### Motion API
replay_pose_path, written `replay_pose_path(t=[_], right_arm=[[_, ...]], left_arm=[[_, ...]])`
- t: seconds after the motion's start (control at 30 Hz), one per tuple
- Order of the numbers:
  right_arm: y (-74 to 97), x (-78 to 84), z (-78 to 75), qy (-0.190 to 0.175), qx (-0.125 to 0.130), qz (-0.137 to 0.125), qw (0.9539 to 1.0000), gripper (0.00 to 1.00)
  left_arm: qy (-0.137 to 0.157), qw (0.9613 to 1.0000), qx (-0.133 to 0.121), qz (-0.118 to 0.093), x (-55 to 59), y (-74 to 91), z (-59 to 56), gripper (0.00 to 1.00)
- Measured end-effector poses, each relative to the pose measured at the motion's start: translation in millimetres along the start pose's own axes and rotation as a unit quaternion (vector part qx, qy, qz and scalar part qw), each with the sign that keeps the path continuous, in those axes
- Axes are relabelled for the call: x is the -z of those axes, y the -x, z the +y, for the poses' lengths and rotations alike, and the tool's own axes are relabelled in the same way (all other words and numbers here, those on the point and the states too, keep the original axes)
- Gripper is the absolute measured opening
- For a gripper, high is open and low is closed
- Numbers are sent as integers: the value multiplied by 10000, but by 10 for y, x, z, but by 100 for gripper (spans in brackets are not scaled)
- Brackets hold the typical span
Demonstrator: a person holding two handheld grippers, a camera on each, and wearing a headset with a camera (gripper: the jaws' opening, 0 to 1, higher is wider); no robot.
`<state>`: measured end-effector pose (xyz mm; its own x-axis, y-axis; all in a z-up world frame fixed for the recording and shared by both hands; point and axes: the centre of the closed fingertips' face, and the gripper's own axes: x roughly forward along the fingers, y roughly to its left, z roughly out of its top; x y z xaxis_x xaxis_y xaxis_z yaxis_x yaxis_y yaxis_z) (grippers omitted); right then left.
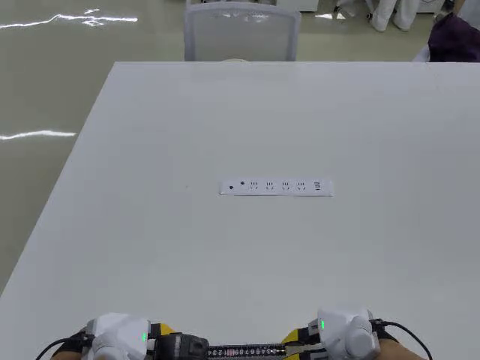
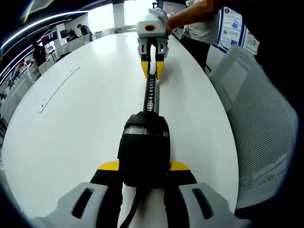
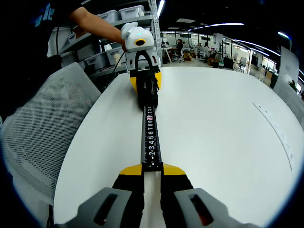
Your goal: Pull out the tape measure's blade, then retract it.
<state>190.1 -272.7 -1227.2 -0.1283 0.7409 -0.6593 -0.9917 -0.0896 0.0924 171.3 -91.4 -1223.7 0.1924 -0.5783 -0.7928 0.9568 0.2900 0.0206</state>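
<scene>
Left gripper (image 2: pixel 144 167) was clamped on the tape measure (image 2: pixel 144 145), jaws shut either side of its case at the bottom centre of the left gripper view. Right gripper (image 3: pixel 152 170) was closed on the free end of the blade (image 3: pixel 150 133), bottom centre of its own view. The two faced each other along the near edge of the table (image 1: pixel 262 120), at the bottom of the head view. The blade ran straight between them, on or just over the tabletop; couldn't tell which. My read: pull-out phase, blade partly extended. One gripper anchored the case so the other could draw the blade against the spring, and the straight line kept the strip from kinking. The case looked like black moulded plastic, blocky with rounded corners and a shiny band across the top. The blade was a thin dark strip with white numerals, likely steel and fairly stiff. Jaw tips were yellow over black, gripper bodies glossy white with a green light. The tabletop was matte white and smooth, so little drag. A flat white power strip (image 1: pixel 275 187) lay mid-frame in the head view, well apart from the work. A grey mesh-back chair (image 1: pixel 241 30) stood at the far edge, top centre. Risk as I judged it: if the blade end slipped out, it would snap back.
</scene>
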Motion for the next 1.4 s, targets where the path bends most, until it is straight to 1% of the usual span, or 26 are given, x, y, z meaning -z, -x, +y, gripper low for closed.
replay_pose_path(t=[0.2, 0.6, 0.67, 1.13, 1.4], right_arm=[[23, 31, -4, -13, 7, 14, 10000, 9], [103, 27, 7, 27, 12, 36, 10000, 9], [106, 59, 0, 24, 19, 40, 10000, 9], [176, 96, 8, 0, 35, 42, 10000, 9], [212, 151, 12, -26, 43, 66, 10000, 9]], left_arm=[[3, 10000, 1, 4, 2, 0, 3, 29], [-14, 10000, 3, 24, 8, 3, -2, 29], [-12, 10000, 6, 22, 7, 5, -3, 29], [-15, 10000, 7, 49, 10, 8, -1, 29], [-6, 10000, 24, 50, 13, 1, -5, 29]])
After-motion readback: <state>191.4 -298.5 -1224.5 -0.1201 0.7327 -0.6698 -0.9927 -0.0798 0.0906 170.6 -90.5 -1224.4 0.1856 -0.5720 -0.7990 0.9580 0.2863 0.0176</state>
